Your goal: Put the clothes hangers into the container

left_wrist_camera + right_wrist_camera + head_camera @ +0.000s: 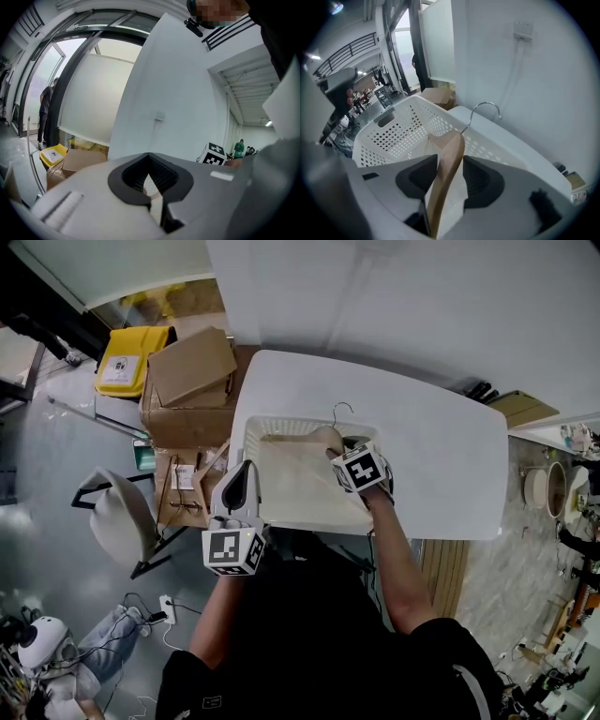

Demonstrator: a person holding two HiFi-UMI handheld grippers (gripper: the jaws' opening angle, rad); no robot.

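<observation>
Here the right gripper [343,454] keeps no pinch, its jaws spread with the hanger [446,164] between them inside the basket [281,424], hook over the 12 o'clock rim. The left gripper [245,471] pinches the basket's 9 o'clock wall; cardboard boxes [192,371] sit at 10 o'clock.

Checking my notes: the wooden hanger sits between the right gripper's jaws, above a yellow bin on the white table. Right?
Not a yellow bin: a white basket. The wooden hanger sits between the right gripper's jaws, above that basket on the white table, as the right gripper view shows.
</observation>
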